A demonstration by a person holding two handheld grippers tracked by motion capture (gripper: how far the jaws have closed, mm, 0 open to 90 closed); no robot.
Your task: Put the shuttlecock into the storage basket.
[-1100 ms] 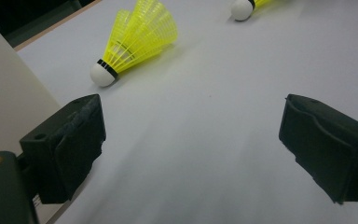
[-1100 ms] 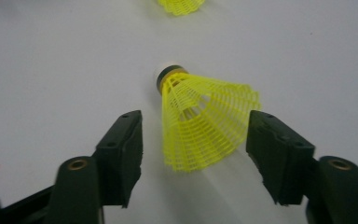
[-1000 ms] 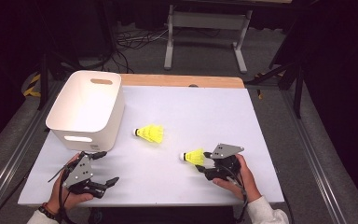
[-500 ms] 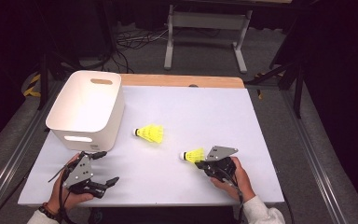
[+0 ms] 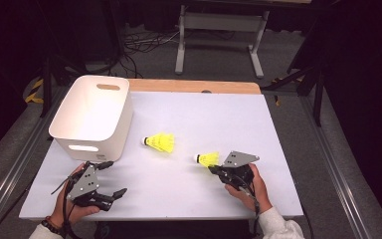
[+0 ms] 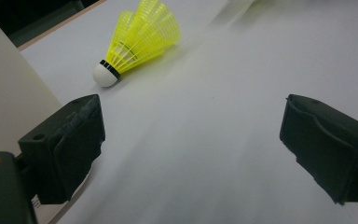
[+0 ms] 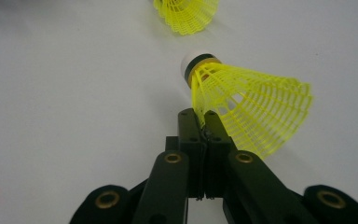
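A white-topped rectangular table (image 5: 199,119) with a strip of bare wood along its far edge carries a white plastic bin (image 5: 92,117) with a slot handle, standing at the far left, and two yellow plastic-skirted shuttlecocks with white cork heads. The right gripper (image 5: 218,168), held in the person's right hand (image 5: 248,184) at the near right of the table, has just been closing its jaws; in the right gripper view they stand pressed together, pinching the edge of the yellow mesh skirt of the nearer shuttlecock (image 7: 242,107). This held shuttlecock lies just to the left of the gripper body in the high view (image 5: 208,159), its white head pointing left and away from the hand, low over the table surface; whether it rests on the surface or is lifted just clear of it cannot be told. The second shuttlecock (image 5: 160,143) lies on its side near the middle of the table, between the bin and the right gripper and apart from both, with its head pointing left toward the bin; in the left gripper view it appears far ahead (image 6: 137,39), beside the pale wall of the bin. The left gripper (image 5: 112,178), held in the person's left hand (image 5: 74,206) at the near left just in front of the bin, has its two black jaws spread wide apart with bare table surface between them, touching neither shuttlecock.
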